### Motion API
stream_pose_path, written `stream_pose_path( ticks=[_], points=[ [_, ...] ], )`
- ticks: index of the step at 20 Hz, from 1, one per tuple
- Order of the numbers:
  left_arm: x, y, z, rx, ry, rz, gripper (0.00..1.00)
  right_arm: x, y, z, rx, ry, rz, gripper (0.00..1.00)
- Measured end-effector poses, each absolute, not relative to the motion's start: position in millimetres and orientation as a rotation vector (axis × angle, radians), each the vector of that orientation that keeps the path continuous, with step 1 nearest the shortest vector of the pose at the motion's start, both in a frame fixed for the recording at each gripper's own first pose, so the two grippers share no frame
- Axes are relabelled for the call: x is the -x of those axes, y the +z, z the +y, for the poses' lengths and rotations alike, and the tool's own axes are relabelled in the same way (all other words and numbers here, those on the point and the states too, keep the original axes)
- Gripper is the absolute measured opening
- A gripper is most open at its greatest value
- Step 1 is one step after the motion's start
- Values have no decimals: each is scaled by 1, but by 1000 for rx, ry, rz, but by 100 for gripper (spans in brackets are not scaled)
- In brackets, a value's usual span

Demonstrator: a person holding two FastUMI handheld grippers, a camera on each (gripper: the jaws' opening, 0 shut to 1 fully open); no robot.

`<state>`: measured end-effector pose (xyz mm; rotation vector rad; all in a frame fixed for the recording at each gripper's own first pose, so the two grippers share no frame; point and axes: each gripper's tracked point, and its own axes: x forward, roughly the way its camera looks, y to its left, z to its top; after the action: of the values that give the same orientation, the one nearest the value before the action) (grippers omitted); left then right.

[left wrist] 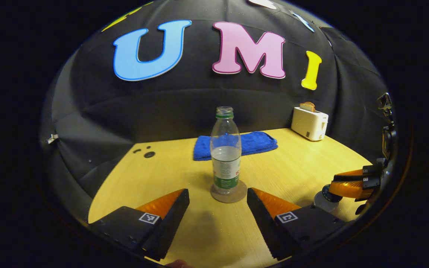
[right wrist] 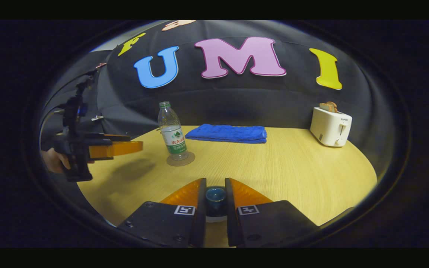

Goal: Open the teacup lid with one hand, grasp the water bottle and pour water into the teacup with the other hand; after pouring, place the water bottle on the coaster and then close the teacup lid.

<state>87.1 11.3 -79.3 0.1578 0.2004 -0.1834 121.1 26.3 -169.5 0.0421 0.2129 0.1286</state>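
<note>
Bottle: water bottle (left wrist: 226, 151) stands upright on the round coaster (left wrist: 228, 194), cap off, partly filled; in the right gripper view it sits at left-centre (right wrist: 172, 134) on the coaster (right wrist: 180, 159).
Left gripper: left gripper (left wrist: 218, 201) spread wide, holding nothing, low over the worktop (left wrist: 296, 167), with the bottle ahead between its fingers but apart from both; it also appears in the right gripper view (right wrist: 125, 147), carried by a hand (right wrist: 54, 160).
Right gripper: right gripper (right wrist: 215, 193) closed on the dark blue knob of the teacup lid (right wrist: 215, 196), both fingers against it.
Teacup: teacup (left wrist: 325, 201) sits at the worktop's right edge under the right gripper (left wrist: 343, 188).
Background: blue towel (left wrist: 253, 143) folded behind the bottle; white toaster (left wrist: 309, 123) with toast at far right.
</note>
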Motion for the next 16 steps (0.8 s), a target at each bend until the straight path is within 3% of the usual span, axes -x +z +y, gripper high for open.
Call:
stream_pose_path(
  ticks=[10, 12, 15, 16],
  points=[
    [-67, -52, -11, -106, -207, 138, 98, -117, -188, 38, -6, 163, 195, 32],
    [-63, -48, -12, -114, -205, 130, 98, -115, -185, 40, -27, 166, 196, 37],
    [-55, -35, -15, -122, -201, 121, 98, -114, -165, 33, -32, 150, 172, 58],
    [-52, -30, -17, -119, -198, 118, 98, -112, -156, 30, -28, 145, 162, 60]
  ],
)
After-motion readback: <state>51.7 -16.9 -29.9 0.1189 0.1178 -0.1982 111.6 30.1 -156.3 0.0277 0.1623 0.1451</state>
